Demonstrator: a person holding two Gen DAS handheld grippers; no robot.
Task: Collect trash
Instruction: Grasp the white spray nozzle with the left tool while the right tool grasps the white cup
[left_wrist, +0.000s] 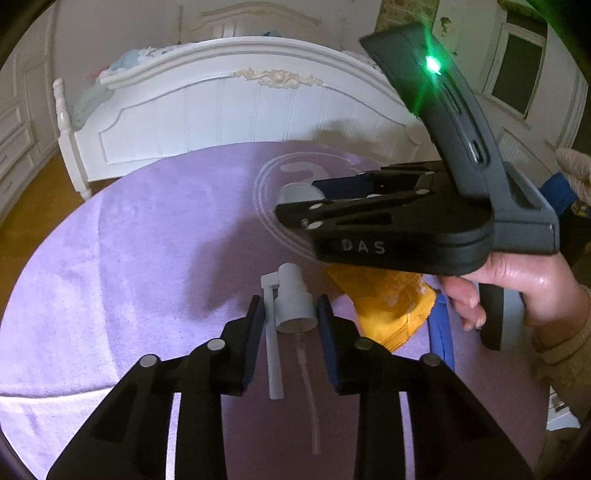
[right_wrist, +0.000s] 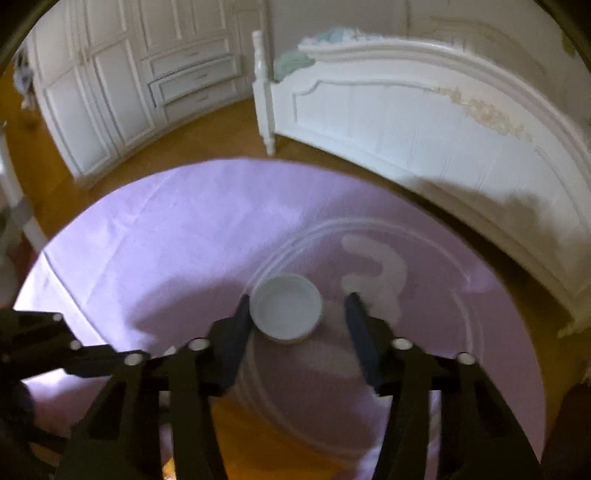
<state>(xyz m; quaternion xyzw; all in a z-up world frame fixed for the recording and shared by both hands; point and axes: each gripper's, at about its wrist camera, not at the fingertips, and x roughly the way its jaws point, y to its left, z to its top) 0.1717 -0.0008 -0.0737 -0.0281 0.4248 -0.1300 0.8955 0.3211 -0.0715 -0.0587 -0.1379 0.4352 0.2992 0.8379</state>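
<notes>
Wrapper (left_wrist: 388, 306), yellow, lies just right of the spray head (left_wrist: 295, 301) on the rug (left_wrist: 129, 240).

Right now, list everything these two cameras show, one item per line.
spray pump: one, white, on the rug between the left gripper's fingers
round lid: one, white, on the rug between the right gripper's fingers
wrapper: one, yellow, on the rug right of the pump
rug: one, purple, round, on the wood floor
bed: one, white, behind the rug
wardrobe: one, white, left of the bed
left gripper: black, closed on the pump
right gripper: black, open around the lid
hand: one, holding the right gripper
</notes>
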